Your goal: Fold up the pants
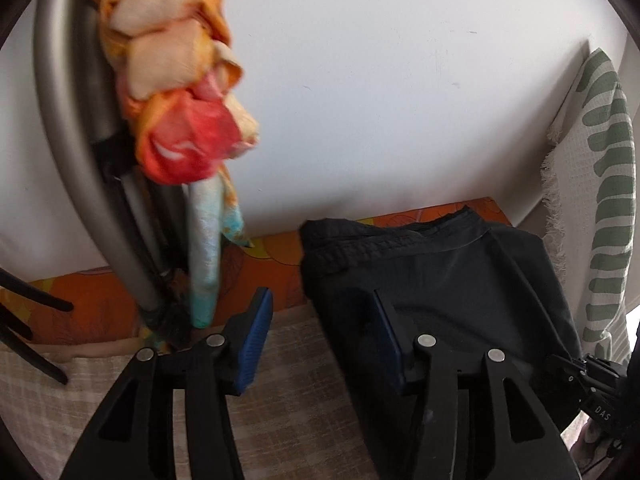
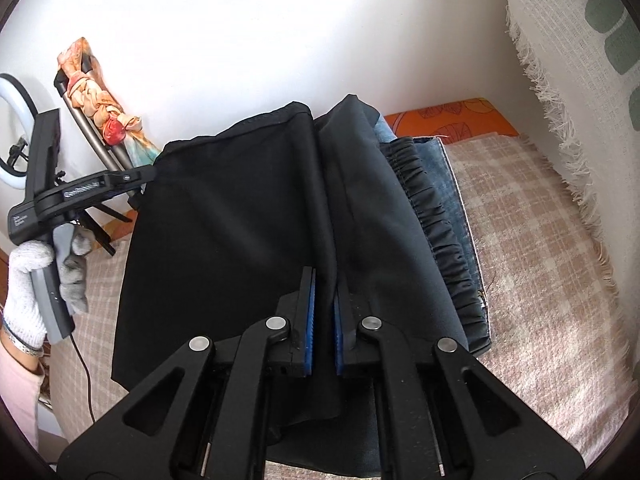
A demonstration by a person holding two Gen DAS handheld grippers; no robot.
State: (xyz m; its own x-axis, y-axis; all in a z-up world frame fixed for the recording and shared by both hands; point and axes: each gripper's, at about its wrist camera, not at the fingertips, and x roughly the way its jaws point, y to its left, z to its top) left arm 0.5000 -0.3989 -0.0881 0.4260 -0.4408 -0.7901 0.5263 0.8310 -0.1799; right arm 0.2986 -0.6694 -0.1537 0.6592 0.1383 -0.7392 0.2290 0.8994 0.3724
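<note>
The black pants (image 2: 240, 220) lie folded on the checked bed cover, with the gathered waistband (image 2: 436, 232) along the right side. In the left wrist view they (image 1: 440, 280) lie at the right. My right gripper (image 2: 323, 312) is shut on a fold of the black pants near their front edge. My left gripper (image 1: 320, 320) is open, its right finger (image 1: 386, 332) over the pants' left edge and its left finger (image 1: 256, 332) over the bed cover. The left gripper (image 2: 136, 178) also shows in the right wrist view at the pants' left side.
Folded blue jeans (image 2: 452, 184) lie under the black pants. A fringed white cloth with green marks (image 2: 568, 60) hangs at the right. A grey frame with a knotted colourful scarf (image 1: 180, 80) leans on the white wall. An orange patterned pillow (image 2: 452, 120) lies at the back.
</note>
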